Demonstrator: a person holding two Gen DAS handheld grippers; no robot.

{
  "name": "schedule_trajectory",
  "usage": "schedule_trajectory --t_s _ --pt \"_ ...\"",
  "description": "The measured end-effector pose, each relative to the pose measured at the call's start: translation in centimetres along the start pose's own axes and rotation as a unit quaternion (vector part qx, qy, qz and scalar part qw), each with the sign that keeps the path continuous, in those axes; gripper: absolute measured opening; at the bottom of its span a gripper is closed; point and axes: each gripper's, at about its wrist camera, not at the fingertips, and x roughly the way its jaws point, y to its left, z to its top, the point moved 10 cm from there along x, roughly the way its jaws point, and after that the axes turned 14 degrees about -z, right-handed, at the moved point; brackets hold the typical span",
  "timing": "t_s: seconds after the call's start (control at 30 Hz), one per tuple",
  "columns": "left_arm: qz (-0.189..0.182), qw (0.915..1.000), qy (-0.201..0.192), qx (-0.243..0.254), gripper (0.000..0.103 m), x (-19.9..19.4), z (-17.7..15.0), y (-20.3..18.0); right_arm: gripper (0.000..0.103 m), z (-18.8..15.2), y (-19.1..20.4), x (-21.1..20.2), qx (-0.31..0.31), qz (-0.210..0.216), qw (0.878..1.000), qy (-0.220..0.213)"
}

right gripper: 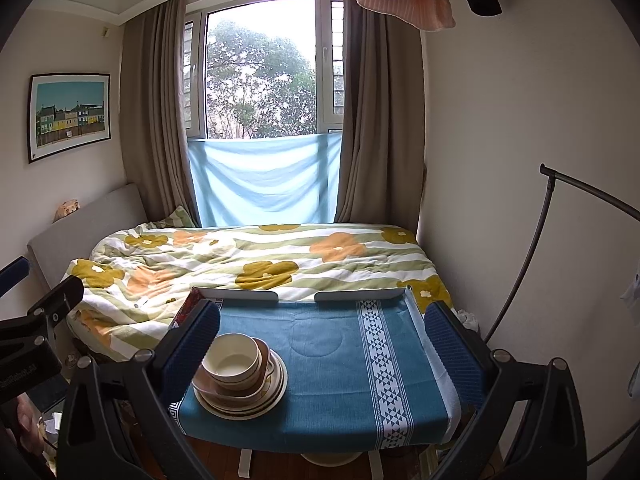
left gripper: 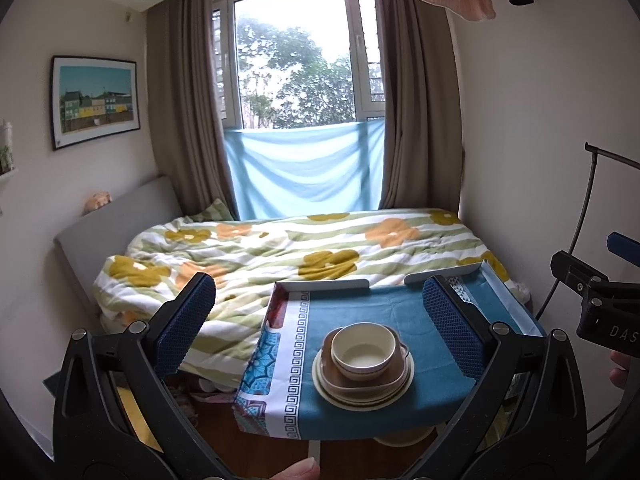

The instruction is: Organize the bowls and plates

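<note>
A cream bowl [left gripper: 363, 350] sits on top of a brown dish and several cream plates [left gripper: 362, 394], one stack on the blue tablecloth of a small table [left gripper: 432, 312]. In the right wrist view the same bowl [right gripper: 232, 360] and plates [right gripper: 244, 400] stand at the table's left front. My left gripper [left gripper: 320, 320] hangs open in front of the stack, held back from it, with nothing between its blue pads. My right gripper [right gripper: 322, 342] is open too, over the bare middle of the table [right gripper: 340, 360]. The stack lies just beside its left finger [right gripper: 192, 344].
A bed with a flowered quilt [left gripper: 280, 252] lies behind and to the left of the table. A window with curtains is at the back. A thin black stand [right gripper: 532, 248] curves up at the right. The other gripper [left gripper: 600, 300] shows at the right edge. A wooden floor lies below.
</note>
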Motion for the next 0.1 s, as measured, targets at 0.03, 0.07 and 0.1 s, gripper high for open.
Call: schedule_trajectory --t_s 0.03,0.07,0.1 --pt "0.000 1.0000 0.000 0.001 0.103 0.06 -0.01 -0.06 0.102 0.00 -0.01 -0.02 0.000 0.000 1.000 0.000" --pt "0.000 1.0000 0.001 0.001 0.103 0.11 -0.02 -0.08 0.102 -0.01 0.01 0.00 0.000 0.000 1.000 0.000" --pt "0.000 1.0000 0.001 0.001 0.103 0.14 0.00 -0.09 0.102 -0.02 0.02 0.00 0.000 0.000 1.000 0.000"
